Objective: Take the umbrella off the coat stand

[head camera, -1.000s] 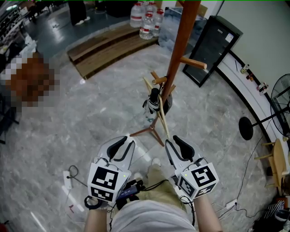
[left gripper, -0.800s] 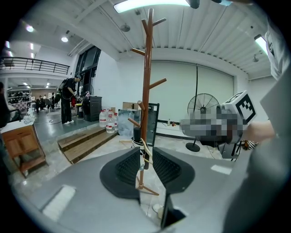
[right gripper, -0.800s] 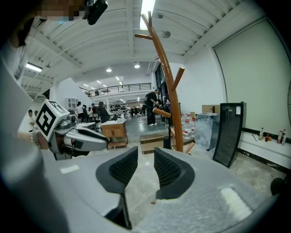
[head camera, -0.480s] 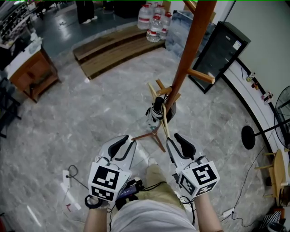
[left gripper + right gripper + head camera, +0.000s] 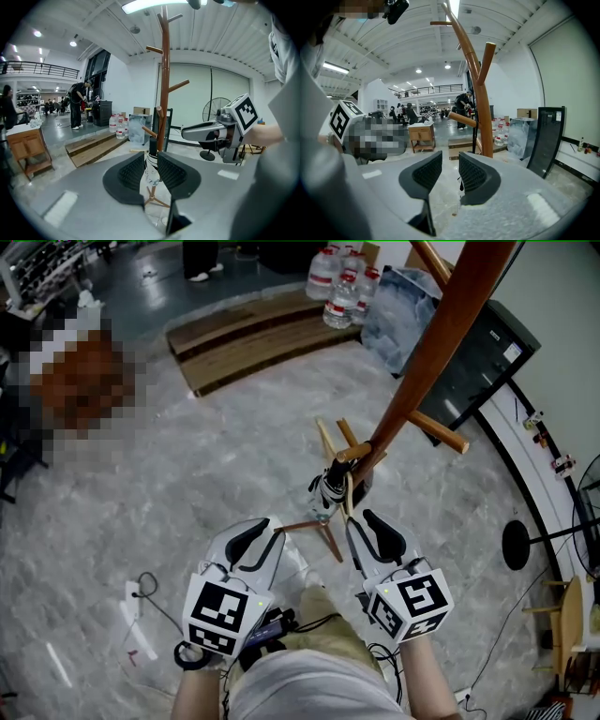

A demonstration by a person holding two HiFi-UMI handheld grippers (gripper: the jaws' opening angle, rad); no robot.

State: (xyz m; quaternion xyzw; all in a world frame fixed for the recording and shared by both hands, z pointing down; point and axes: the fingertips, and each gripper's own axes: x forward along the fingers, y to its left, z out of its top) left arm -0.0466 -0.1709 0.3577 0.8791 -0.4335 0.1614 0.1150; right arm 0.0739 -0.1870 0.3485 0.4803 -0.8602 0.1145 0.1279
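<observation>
Marble floor (image 5: 187,474); umbrella (image 5: 150,159) beyond left gripper's (image 5: 262,535) jaws

The left tool (image 5: 257,540) and the right tool (image 5: 370,538) are hovering side by side over the marble floor (image 5: 187,474), each with its jaws standing slightly apart and holding nothing. Just ahead of the right tool, the umbrella (image 5: 328,488) is hanging by the lower pegs of the coat stand (image 5: 439,345). Water bottles (image 5: 342,292) are standing far beyond both tools.

Umbrella (image 5: 326,487): folded, white w/ dark print, black handle, hangs upright from a low peg of coat stand (image 5: 439,345), a brown wooden pole w/ angled pegs, tripod feet.
</observation>
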